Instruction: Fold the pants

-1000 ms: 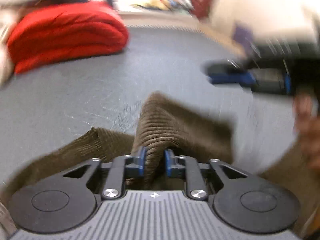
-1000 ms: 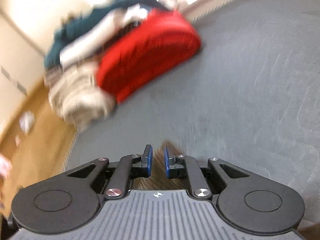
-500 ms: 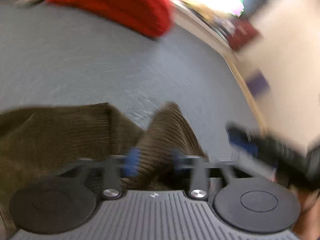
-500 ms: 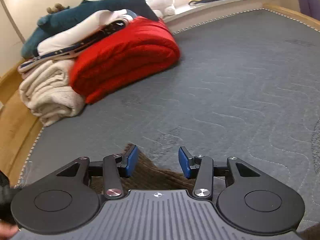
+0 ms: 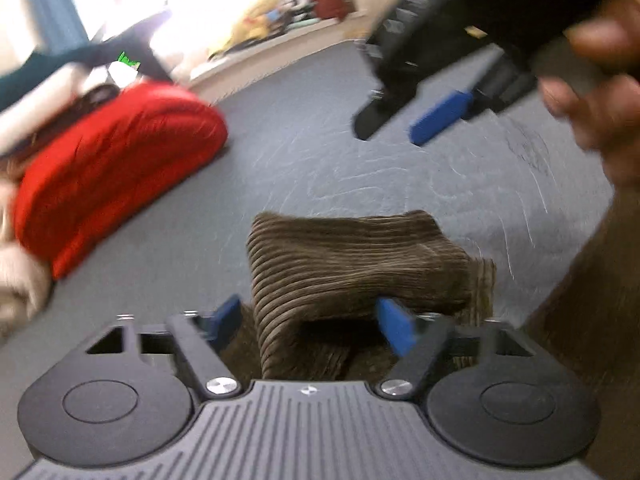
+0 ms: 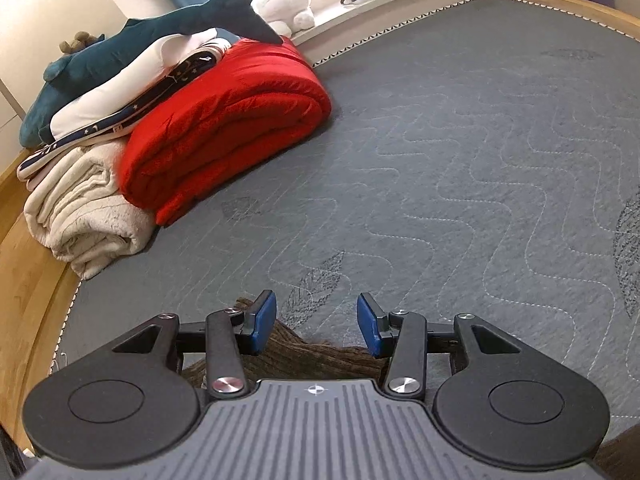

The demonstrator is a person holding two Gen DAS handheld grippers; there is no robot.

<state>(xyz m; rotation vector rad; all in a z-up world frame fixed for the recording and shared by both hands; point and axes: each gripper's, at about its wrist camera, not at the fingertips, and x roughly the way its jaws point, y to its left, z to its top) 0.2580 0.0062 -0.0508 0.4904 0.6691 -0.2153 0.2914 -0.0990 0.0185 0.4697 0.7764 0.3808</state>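
my brown corduroy pants (image 5: 352, 264) lie bunched on the grey quilted bed (image 6: 460, 168); a folded ridge rises between my left hand-held gripper (image 5: 310, 322) pads, ribs running crosswise. its jaws are closing, not pressing. my right hand-held gripper (image 6: 316, 326) stands half wide above the fabric edge, gripping nothing.

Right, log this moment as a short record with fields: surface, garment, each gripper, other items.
surface: grey quilted mattress
garment: brown corduroy pants, bunched in a raised fold
left gripper: jaws closing, the fold between them, pads not pressing on it
right gripper: open, above the pants' edge, gripping nothing
other items: red blanket, cream blanket, plush shark stacked at the mattress's far left
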